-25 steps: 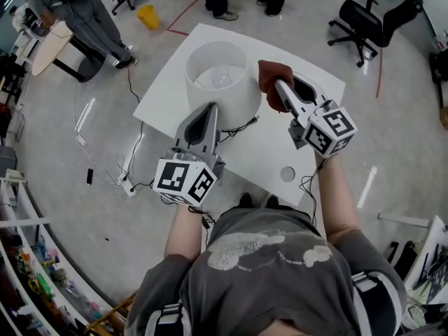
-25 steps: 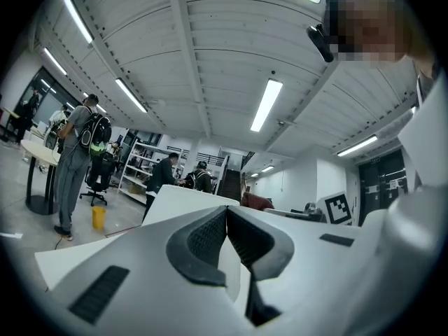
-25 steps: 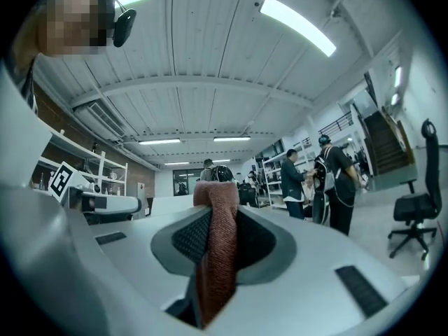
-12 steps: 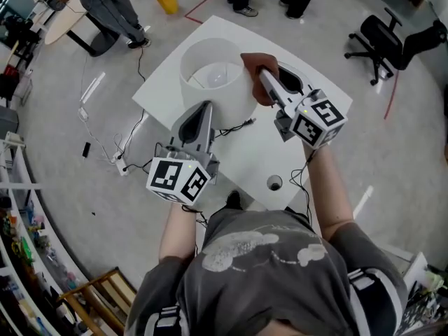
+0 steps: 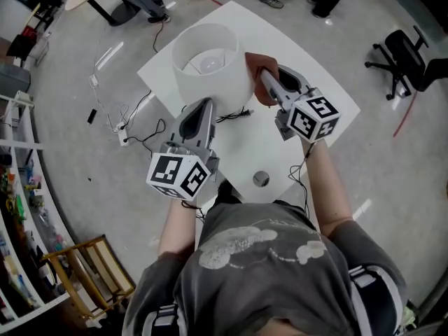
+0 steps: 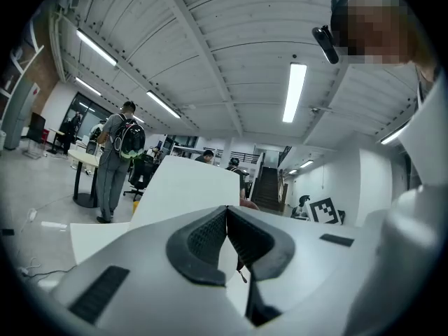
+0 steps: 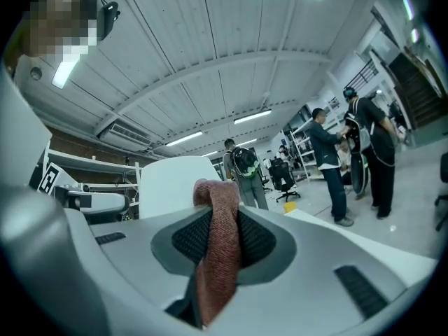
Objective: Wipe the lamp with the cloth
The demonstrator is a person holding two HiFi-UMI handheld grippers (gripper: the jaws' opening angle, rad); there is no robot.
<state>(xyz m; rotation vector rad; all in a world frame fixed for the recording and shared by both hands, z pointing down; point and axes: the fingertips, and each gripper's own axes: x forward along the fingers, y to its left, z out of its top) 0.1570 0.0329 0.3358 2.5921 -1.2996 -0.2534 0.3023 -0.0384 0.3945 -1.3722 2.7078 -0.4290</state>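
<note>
A white lamp (image 5: 208, 72) with a round shade stands on the white table (image 5: 318, 93); its bulb shows inside from above. My right gripper (image 5: 268, 82) is shut on a reddish-brown cloth (image 5: 256, 70), which rests against the right side of the shade. In the right gripper view the cloth (image 7: 218, 247) hangs between the jaws of the right gripper (image 7: 218, 222), with the shade (image 7: 175, 180) just behind. My left gripper (image 5: 201, 110) is shut and empty, its tip at the shade's near side. In the left gripper view its jaws meet at the left gripper's (image 6: 227, 215) tip before the shade (image 6: 185, 194).
A black cable (image 5: 234, 115) runs over the table from the lamp's base. A round hole (image 5: 260, 179) sits near the table's front edge. More cables and a power strip (image 5: 123, 138) lie on the floor at left. Office chairs (image 5: 409, 68) stand at right, people at the far side.
The head view has shifted, so lamp and table sit higher and more to the left. The right gripper with the cloth stays against the shade's right side; the left gripper keeps its place.
</note>
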